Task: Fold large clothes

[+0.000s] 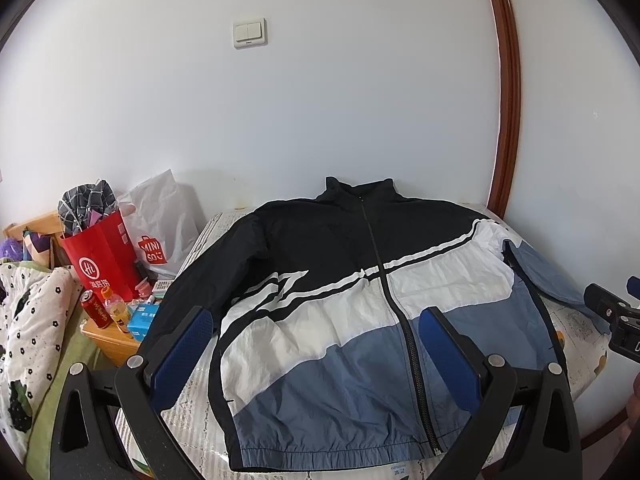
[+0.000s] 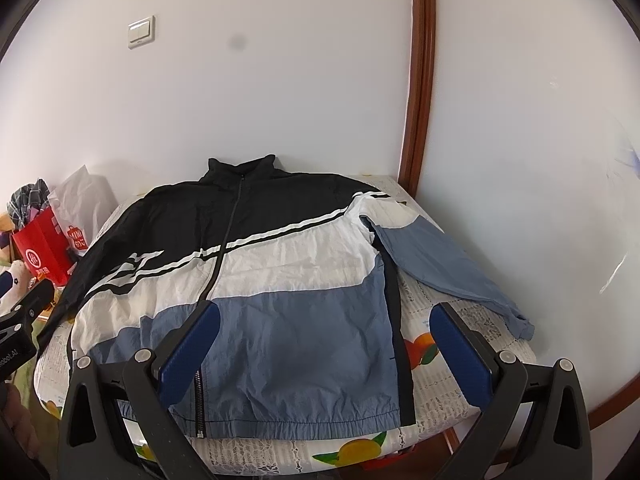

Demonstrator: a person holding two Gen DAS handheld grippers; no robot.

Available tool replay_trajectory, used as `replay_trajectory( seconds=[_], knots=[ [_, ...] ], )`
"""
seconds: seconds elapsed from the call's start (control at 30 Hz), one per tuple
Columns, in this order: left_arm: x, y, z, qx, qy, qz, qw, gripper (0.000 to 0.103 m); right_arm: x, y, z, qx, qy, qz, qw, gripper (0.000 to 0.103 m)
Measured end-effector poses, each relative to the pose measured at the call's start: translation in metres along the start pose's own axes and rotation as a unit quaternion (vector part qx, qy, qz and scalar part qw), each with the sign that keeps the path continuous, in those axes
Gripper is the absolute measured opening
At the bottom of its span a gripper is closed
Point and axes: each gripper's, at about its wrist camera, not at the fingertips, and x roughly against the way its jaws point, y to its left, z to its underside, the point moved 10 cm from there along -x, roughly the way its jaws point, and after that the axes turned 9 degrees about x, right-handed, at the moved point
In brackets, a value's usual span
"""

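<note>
A black, white and blue zip jacket (image 1: 344,300) lies flat, front up, zipped, on a small table with a fruit-print cloth (image 2: 436,364). Its collar points to the wall. Its blue right sleeve (image 2: 444,264) lies spread out to the right; the black left sleeve (image 1: 208,276) runs down the left side. My left gripper (image 1: 316,316) is open and empty, above the hem on the left half. My right gripper (image 2: 324,312) is open and empty, above the hem on the right half (image 2: 304,344). Each gripper shows at the edge of the other's view.
A red paper bag (image 1: 104,256) with clothes and a white Miniso bag (image 1: 160,232) stand at the left by the wall. A red can (image 1: 96,308), a bottle (image 1: 116,308) and a blue box (image 1: 144,320) sit on a wooden nightstand. A patterned quilt (image 1: 28,320) lies far left.
</note>
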Motion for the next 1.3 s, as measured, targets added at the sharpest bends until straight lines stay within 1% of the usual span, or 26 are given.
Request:
replay_trajectory(
  seconds=[0.37,1.2,1.3],
  knots=[
    [0.002,0.001,0.004,0.004,-0.002,0.003,1.0,0.103,0.002,-0.007,0.0,-0.001,-0.004,0.011,1.0,0.103],
    [-0.001,0.009,0.005,0.008,-0.002,-0.003,1.0,0.103,0.002,-0.006,0.0,-0.003,-0.005,0.008,1.0,0.103],
    [-0.003,0.011,0.004,0.012,0.003,-0.004,0.9999,0.103,0.002,-0.004,0.0,-0.002,-0.006,0.005,1.0,0.103]
  ],
)
